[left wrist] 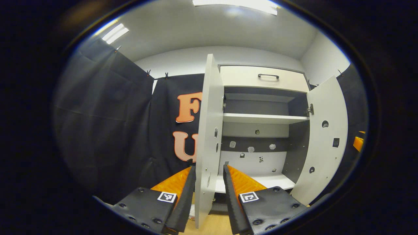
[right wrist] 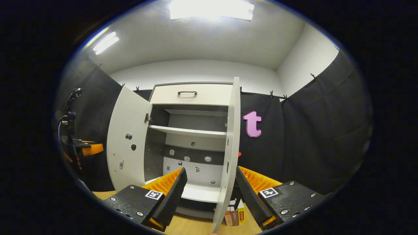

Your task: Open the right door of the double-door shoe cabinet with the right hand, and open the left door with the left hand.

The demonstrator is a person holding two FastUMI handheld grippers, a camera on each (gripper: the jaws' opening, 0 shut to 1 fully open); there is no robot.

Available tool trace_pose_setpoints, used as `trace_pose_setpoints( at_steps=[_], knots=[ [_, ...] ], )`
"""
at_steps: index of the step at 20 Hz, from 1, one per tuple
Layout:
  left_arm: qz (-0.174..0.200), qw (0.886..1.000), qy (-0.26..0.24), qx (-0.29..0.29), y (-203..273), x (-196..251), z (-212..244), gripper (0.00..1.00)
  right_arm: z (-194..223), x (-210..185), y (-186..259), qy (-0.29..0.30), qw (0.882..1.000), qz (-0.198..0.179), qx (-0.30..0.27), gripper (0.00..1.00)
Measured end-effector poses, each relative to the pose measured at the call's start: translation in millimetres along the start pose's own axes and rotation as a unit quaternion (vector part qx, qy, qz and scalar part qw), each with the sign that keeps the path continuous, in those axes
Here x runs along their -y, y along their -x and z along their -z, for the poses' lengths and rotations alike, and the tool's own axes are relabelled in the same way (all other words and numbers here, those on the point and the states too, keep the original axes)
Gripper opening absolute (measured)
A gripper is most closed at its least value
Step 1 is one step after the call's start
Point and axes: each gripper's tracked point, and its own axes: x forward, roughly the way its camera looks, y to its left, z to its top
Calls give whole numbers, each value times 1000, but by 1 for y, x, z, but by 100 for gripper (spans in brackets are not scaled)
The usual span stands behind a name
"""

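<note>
Left door (left wrist: 209, 130): it stands edge-on in the middle of the left gripper view, swung wide open.
My left gripper (left wrist: 209, 182): fingers apart, one on each side of the door's edge near the bottom. I cannot tell if they touch it.
Right door (right wrist: 231, 147): edge-on, just right of the middle in the right gripper view, also open.
My right gripper (right wrist: 210, 186): fingers apart around that edge, not squeezing.
Cabinet (right wrist: 192, 94): its shelves show between the doors, in the middle of both views.
What to do well: I think both doors are open enough. I should back each gripper straight off, slowly, so no finger bumps a door.
</note>
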Motion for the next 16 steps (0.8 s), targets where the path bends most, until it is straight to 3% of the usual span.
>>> trace_pose_setpoints(
  at_steps=[1,2,3,8,13,15,16],
  knots=[
    [5,1000,1,5,0,7,-7,59,-3,0,0,-2,1000,-5,5,92],
    [10,1000,6,10,2,14,-14,70,-8,1,1,-5,1000,-7,11,92],
    [18,1000,12,14,3,22,-20,61,-12,3,2,-6,1000,-7,17,92],
    [50,998,21,30,7,51,-44,77,-23,12,4,8,1000,-2,30,92],
    [49,997,22,50,9,62,-64,98,-32,19,3,15,999,9,39,92],
    [48,997,21,55,8,64,-69,95,-24,18,2,12,999,7,30,87],
    [48,997,20,55,7,64,-70,95,-23,19,1,14,1000,6,27,93]
  ],
)
